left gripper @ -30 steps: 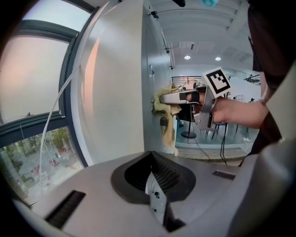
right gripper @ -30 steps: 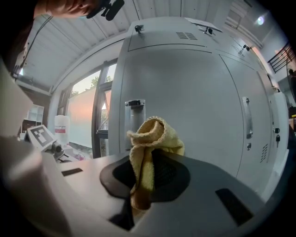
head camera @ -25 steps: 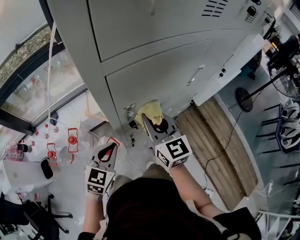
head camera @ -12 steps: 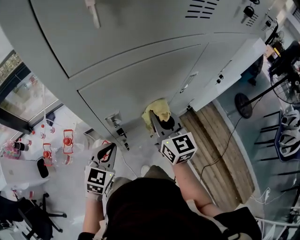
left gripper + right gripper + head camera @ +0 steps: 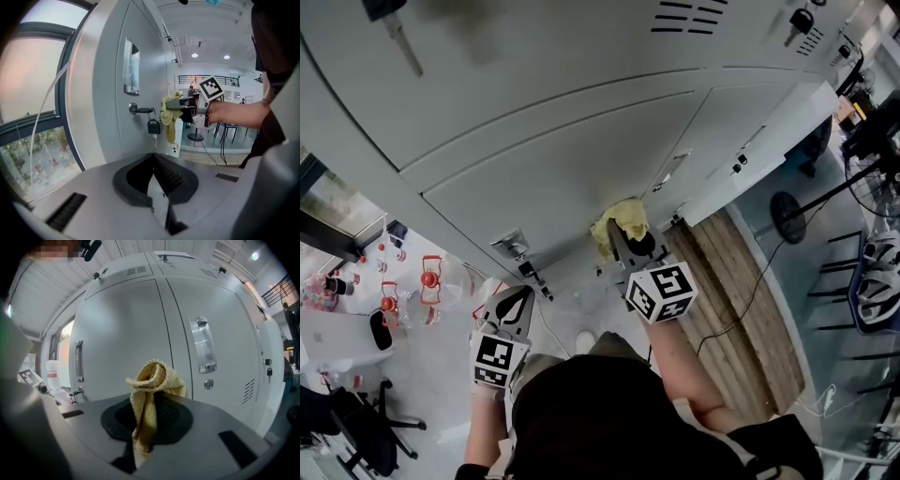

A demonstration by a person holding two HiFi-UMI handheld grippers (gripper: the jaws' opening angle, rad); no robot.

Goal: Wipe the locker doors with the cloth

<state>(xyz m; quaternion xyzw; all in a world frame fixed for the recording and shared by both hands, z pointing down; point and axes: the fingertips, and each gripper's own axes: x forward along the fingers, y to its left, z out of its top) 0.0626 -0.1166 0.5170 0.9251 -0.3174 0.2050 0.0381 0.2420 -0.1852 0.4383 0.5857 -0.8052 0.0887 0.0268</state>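
Observation:
My right gripper (image 5: 624, 236) is shut on a crumpled yellow cloth (image 5: 620, 221), held up at the lower grey locker door (image 5: 572, 178). I cannot tell whether the cloth touches the door. In the right gripper view the cloth (image 5: 151, 385) stands out of the right gripper (image 5: 151, 401) and hangs down over its jaws, with the locker doors (image 5: 124, 333) behind. My left gripper (image 5: 517, 298) hangs lower left, away from the lockers, shut with nothing in it. The left gripper (image 5: 153, 163) looks along the locker front at the cloth (image 5: 169, 115).
A padlock (image 5: 153, 125) hangs on a latch left of the cloth. A door handle (image 5: 78, 361) and a clear label holder (image 5: 203, 345) sit on the doors. Wooden flooring (image 5: 741, 309), a cable and a fan stand (image 5: 792, 197) lie right; bottles and a chair left.
The right gripper has carried the cloth rightward along the lower door, away from the padlock latch. The head view has swung closer to the lockers. The left gripper has barely moved.

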